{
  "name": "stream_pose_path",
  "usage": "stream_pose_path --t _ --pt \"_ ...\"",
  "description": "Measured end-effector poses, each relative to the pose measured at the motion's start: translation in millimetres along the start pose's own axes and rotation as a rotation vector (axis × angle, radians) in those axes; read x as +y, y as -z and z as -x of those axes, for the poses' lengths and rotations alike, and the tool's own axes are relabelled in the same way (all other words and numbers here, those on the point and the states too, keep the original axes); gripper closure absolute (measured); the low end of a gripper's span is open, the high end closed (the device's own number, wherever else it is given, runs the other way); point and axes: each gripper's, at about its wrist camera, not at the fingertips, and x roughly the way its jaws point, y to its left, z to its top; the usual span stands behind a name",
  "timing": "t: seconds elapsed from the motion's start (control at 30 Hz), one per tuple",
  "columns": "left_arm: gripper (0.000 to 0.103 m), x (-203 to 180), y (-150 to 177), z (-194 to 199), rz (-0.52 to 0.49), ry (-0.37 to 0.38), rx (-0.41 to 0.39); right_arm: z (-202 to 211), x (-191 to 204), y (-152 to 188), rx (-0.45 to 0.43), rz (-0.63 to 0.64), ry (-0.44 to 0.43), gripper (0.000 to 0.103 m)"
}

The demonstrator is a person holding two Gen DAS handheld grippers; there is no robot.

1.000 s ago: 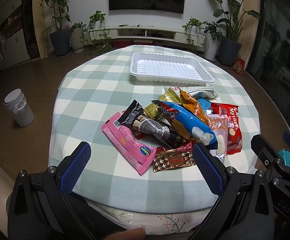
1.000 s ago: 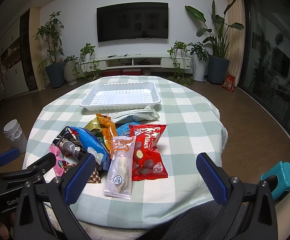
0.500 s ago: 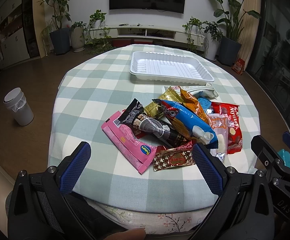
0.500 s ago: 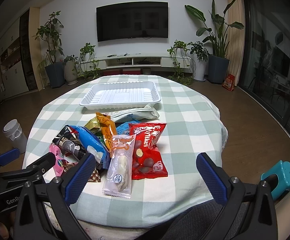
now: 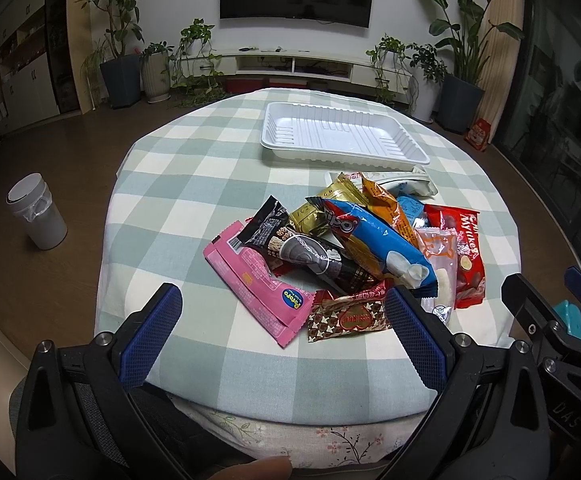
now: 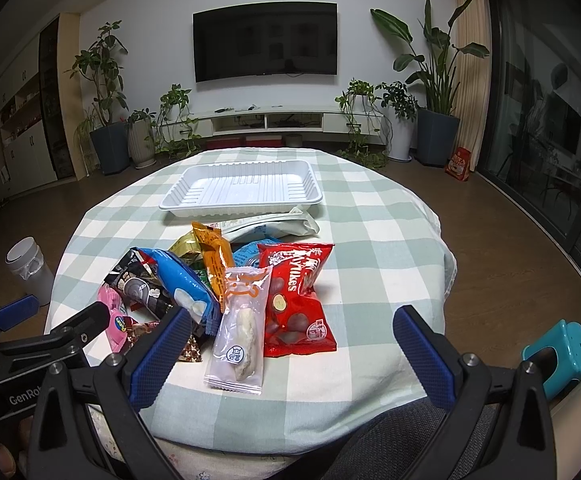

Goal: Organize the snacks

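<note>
The snack pile [image 5: 354,248] is heaped on the checked tablecloth [image 5: 194,184], just before the white tray [image 5: 342,136], which holds nothing. The left gripper [image 5: 286,336] and right gripper [image 6: 290,356] are held wide open at the table's near edge, nothing gripped.

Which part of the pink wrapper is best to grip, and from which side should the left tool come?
Grip the pink wrapper at its near end, the flat sealed edge by the blue logo. That end lies free on the tablecloth, while the far end is tucked under the black packet. The open left tool should probably come from the near side, low.
</note>
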Motion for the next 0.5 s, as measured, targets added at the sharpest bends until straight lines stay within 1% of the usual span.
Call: stream_pose_path --t 0.5 --pt "0.000 0.8 0.2 -0.1 0.003 0.001 0.000 -2.4 -1.5 1.0 0.004 -0.002 -0.001 0.000"
